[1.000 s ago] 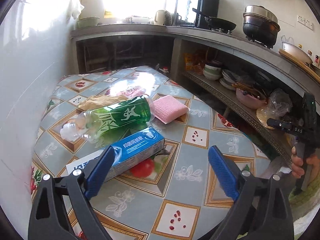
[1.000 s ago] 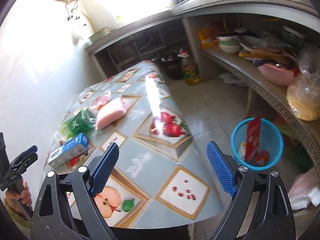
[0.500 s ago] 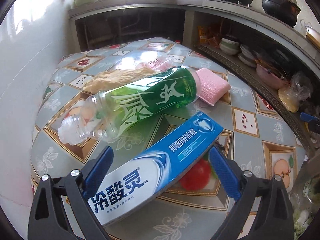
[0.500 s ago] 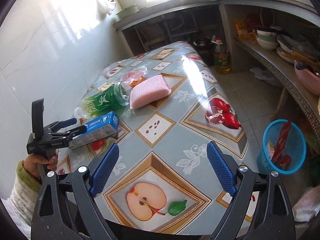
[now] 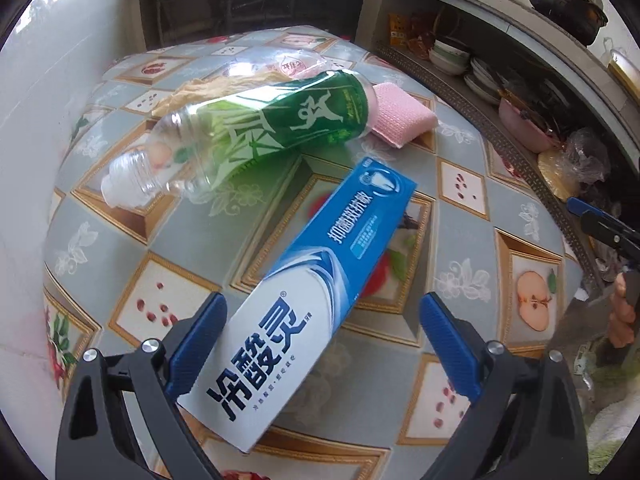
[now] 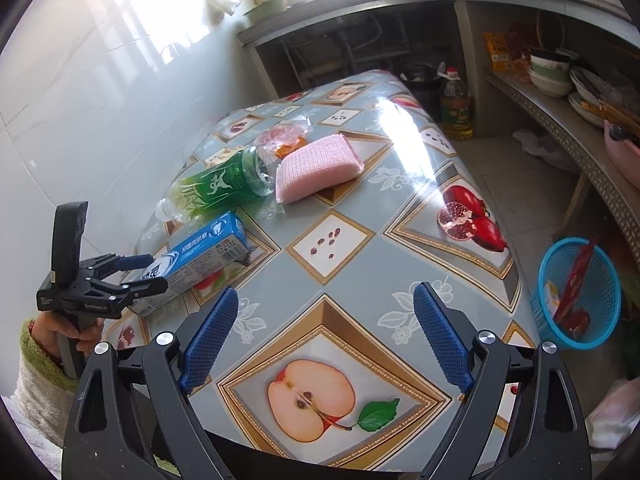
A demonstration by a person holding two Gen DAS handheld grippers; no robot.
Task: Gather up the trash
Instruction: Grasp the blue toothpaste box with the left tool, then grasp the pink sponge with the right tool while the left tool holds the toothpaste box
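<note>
The left claw (image 5: 320, 344) stands released, its jaws straddling the near end of the toothpaste box (image 5: 316, 300), which lies flat on the tabletop (image 5: 460, 240) just in front of the empty green bottle (image 5: 256, 136). The step in hand looks like the first pick-up: the jaws must clench across the box's width, then lift. Right of the box, the right claw (image 6: 324, 344) hangs released over bare tabletop. The blue basket (image 6: 576, 292) waits on the floor, far right of the box.

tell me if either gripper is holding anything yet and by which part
Nothing is held. The left gripper is open, straddling the near white end of the toothpaste box without clamping it. The right gripper is open and empty.
</note>
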